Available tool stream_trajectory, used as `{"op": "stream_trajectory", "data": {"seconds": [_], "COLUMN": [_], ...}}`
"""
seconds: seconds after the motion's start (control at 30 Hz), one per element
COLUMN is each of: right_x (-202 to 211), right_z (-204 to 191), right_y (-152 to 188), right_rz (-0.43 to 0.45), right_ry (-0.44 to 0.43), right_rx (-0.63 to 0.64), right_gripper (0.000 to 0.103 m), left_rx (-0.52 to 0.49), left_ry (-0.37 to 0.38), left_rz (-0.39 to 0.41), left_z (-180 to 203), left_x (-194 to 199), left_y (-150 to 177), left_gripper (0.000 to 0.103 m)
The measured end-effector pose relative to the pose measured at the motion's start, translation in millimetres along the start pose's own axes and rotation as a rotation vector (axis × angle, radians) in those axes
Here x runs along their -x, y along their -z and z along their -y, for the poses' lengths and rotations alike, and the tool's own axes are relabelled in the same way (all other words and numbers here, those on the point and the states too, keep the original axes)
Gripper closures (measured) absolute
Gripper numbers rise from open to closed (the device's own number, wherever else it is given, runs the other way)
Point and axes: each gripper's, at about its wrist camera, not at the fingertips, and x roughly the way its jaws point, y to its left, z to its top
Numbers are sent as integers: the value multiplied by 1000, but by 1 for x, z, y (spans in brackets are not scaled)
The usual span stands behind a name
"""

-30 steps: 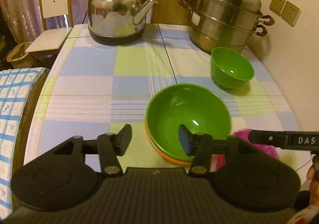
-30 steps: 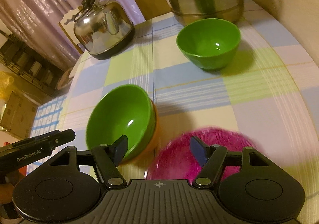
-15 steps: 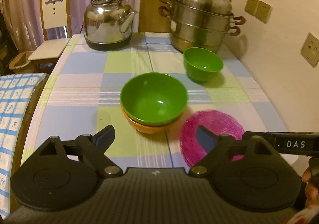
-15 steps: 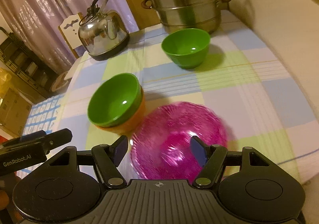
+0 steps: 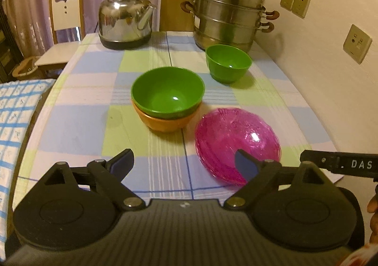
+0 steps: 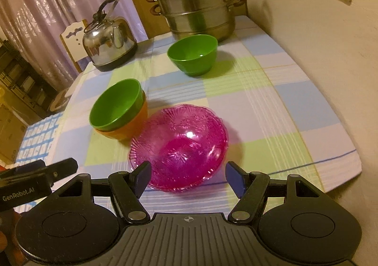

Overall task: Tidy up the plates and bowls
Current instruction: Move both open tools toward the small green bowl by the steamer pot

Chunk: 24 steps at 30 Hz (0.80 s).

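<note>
A green bowl (image 5: 167, 93) sits nested in an orange bowl (image 5: 165, 121) at the table's middle; both show in the right wrist view too, the green one (image 6: 115, 105) and the orange one (image 6: 128, 126). A smaller green bowl (image 5: 228, 62) (image 6: 193, 54) stands farther back. A pink glass bowl (image 5: 237, 141) (image 6: 180, 145) rests near the front edge. My left gripper (image 5: 184, 164) is open and empty, held back over the front edge. My right gripper (image 6: 187, 177) is open and empty, just before the pink bowl.
A steel kettle (image 5: 125, 23) and a stacked steel steamer pot (image 5: 228, 14) stand at the back of the checked tablecloth (image 5: 78, 124). A wall (image 5: 330, 76) runs along the right. A chair (image 5: 62, 29) and a blue checked cloth (image 5: 14, 110) are to the left.
Both grippers have pulled back and up from the bowls. The left gripper, once over the nested green bowl, has opened wider. The bowls have stayed in place.
</note>
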Motion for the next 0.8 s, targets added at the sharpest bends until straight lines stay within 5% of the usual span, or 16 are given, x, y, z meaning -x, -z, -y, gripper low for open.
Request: {"op": "stream_trajectory", "data": {"seconds": [0.8], "right_x": [-3], "right_z": [9], "right_y": [0], "right_rz": [0], "right_ry": [28], "right_rx": [-7], "right_gripper": [34], "left_rx": [-12], "left_ry": [47], "left_rz": [-8], "left_z": [6], "left_x": [-7], "left_y": [-11], "left_gripper": [12]}}
